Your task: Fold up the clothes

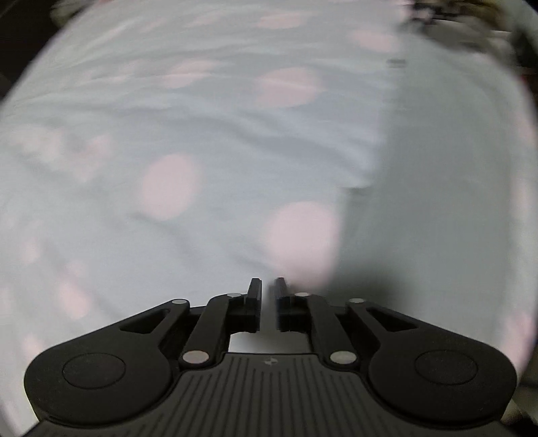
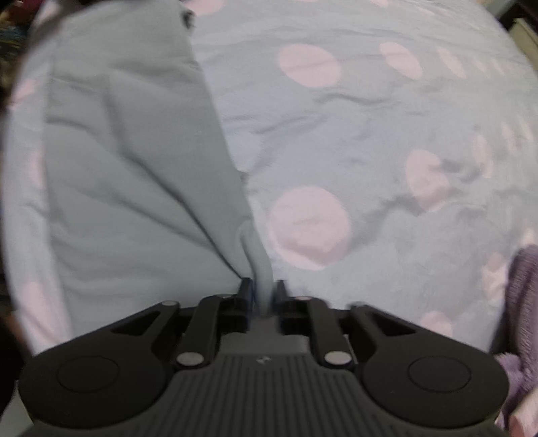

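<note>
A plain pale grey-blue garment lies stretched over a bed sheet with pink dots. My right gripper is shut on a bunched edge of this garment, which runs up and left from the fingers. In the left wrist view the same garment fills the right side over the dotted sheet. My left gripper has its jaws nearly together with a narrow gap, right at the garment's edge; the view is blurred and no cloth shows between the fingers.
A purple fuzzy cloth lies at the right edge of the right wrist view. Dark clutter shows beyond the bed at the top right of the left wrist view.
</note>
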Demonstrator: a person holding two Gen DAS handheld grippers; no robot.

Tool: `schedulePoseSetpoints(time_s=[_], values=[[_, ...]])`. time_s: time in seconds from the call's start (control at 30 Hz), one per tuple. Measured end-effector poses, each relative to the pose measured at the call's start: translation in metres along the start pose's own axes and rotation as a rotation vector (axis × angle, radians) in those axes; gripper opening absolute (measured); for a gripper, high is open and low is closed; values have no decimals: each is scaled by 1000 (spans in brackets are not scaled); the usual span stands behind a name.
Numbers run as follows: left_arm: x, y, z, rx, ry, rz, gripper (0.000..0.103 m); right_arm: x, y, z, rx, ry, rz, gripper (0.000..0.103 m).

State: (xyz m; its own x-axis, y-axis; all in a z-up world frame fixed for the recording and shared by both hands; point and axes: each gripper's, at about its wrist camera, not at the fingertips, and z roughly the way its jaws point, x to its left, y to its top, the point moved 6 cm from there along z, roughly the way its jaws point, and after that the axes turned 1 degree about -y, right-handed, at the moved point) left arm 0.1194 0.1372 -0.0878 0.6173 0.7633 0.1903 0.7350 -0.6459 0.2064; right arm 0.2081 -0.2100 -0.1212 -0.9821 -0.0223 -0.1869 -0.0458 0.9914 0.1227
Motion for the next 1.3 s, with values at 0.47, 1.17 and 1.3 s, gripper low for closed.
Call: schedulePoseSetpoints(time_s=[0.47,1.17,1.3], values=[[-127,-83,-94,-211,-195,-527,51,94,-58,-77,-123,-35,428,53],[-171,-124,-45,-285,-212,-650,48,136,-81,-36,-240,38,938,31],[-171,-123,-39,-291,-247,-642,43,133,-84,-35,-261,52,969,17]])
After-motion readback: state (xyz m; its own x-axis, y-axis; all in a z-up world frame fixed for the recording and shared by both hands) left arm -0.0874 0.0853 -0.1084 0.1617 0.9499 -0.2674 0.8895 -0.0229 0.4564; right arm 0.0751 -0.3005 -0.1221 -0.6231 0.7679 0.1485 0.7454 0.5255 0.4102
